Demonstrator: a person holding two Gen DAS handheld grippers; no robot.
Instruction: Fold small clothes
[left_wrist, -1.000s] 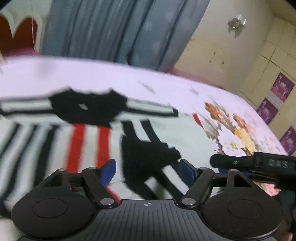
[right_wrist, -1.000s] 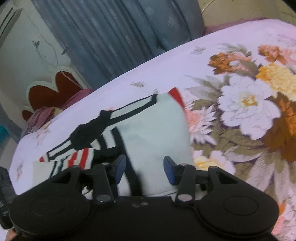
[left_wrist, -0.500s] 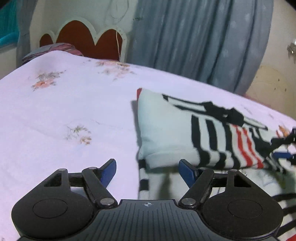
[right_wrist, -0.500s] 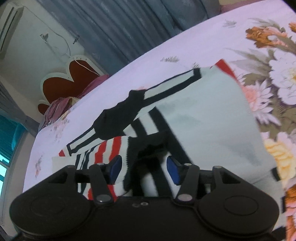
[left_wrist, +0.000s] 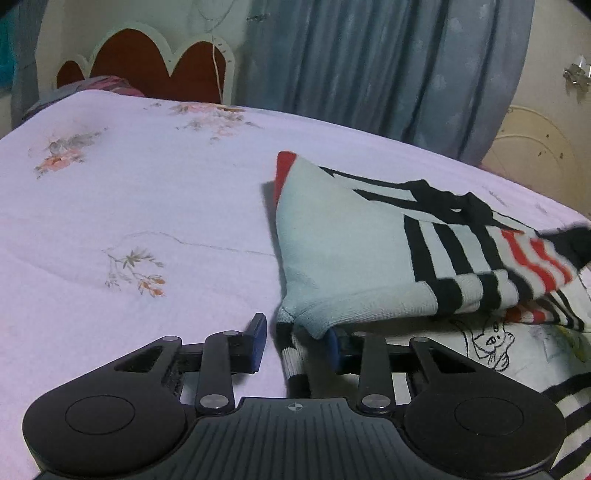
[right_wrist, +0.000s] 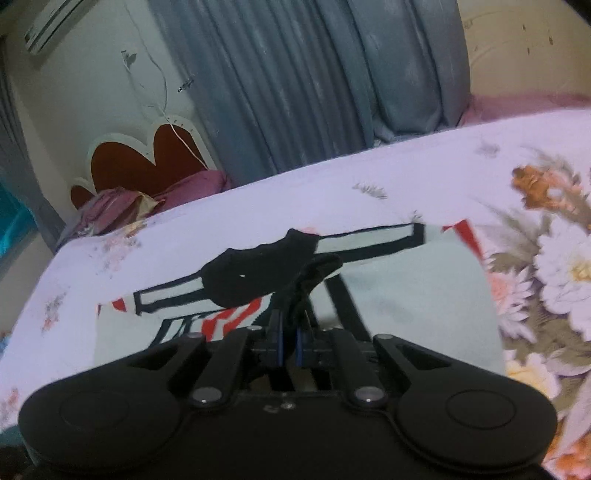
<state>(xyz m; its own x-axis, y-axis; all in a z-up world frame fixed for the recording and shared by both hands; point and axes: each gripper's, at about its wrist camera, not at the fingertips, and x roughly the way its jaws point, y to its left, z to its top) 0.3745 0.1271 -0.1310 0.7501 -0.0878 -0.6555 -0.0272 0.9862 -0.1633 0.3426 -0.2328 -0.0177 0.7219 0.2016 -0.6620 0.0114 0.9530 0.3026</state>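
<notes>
Grey-blue curtains (left_wrist: 369, 74) hang behind a bed (left_wrist: 147, 184) under a pale floral sheet, and the striped garment (left_wrist: 351, 251) is spread toward the bed's right side, one panel already laid over. The left gripper (left_wrist: 295, 345) is kept with its fingers wide, straddling the garment's near corner, apparently so that edge can be taken. The right gripper (right_wrist: 289, 345) is pinched narrow on a black fold of the garment, probably to carry that sleeve across.

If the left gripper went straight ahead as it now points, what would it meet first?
Probably the folded corner of the striped shirt, which lies just ahead of the open left gripper, low over the bedspread; depth is unclear.
</notes>
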